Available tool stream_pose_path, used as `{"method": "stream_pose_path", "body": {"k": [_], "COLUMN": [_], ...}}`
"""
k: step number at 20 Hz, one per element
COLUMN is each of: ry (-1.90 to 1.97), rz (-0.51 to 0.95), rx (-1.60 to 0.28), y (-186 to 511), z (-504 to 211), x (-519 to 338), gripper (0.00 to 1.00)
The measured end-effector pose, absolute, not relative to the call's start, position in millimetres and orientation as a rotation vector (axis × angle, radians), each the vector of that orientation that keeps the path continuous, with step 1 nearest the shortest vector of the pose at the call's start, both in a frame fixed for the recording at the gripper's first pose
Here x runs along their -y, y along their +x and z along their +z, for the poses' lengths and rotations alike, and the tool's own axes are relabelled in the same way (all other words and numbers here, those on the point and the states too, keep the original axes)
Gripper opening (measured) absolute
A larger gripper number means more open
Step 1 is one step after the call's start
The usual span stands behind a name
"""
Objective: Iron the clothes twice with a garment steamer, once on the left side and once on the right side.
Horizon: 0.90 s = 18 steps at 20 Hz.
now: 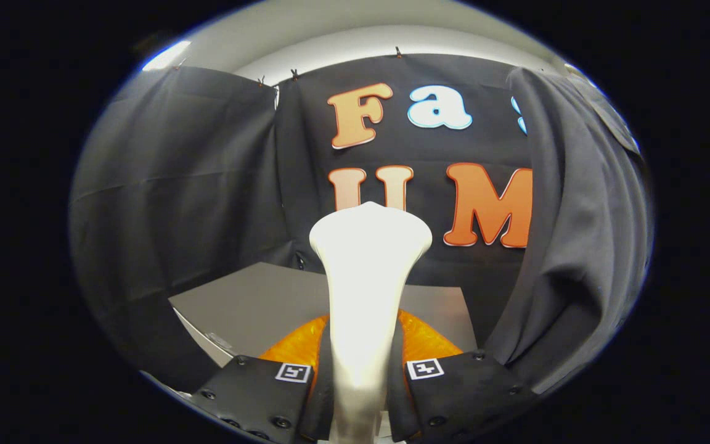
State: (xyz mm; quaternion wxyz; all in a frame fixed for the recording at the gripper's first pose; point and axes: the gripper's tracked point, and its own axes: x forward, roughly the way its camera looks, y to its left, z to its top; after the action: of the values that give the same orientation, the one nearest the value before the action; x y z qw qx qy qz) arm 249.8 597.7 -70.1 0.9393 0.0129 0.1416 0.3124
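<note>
A white garment steamer (367,271) stands upright between my fingers, its narrow handle running down between them and its wide head flaring out above. My gripper (361,376) is shut on the steamer's handle, both black fingers (269,388) pressing its sides. A dark grey garment (577,234) hangs to the right of the steamer, beyond the right finger, apart from the steamer's head. An orange part (296,348) of the steamer's base shows just behind the fingers.
A grey table (250,302) lies below and beyond the fingers, its left corner near the left finger. Black cloth walls close the booth behind and to the left.
</note>
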Motion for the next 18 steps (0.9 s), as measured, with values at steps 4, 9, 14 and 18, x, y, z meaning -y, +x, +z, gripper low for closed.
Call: {"method": "stream_pose_path", "body": {"k": [4,9,14,18], "ry": [0.023,0.043,0.035,0.043], "rz": [0.682,0.717,0.743,0.736], "rx": [-0.218,-0.075,0.0,0.035], "y": [221.3,175.9,138.3,116.6], "z": [-29.7,26.2,56.9,74.2], "x": [-591.9,-569.3,-541.0,-514.4], "gripper": [0.42,0.42,0.42,0.42]}}
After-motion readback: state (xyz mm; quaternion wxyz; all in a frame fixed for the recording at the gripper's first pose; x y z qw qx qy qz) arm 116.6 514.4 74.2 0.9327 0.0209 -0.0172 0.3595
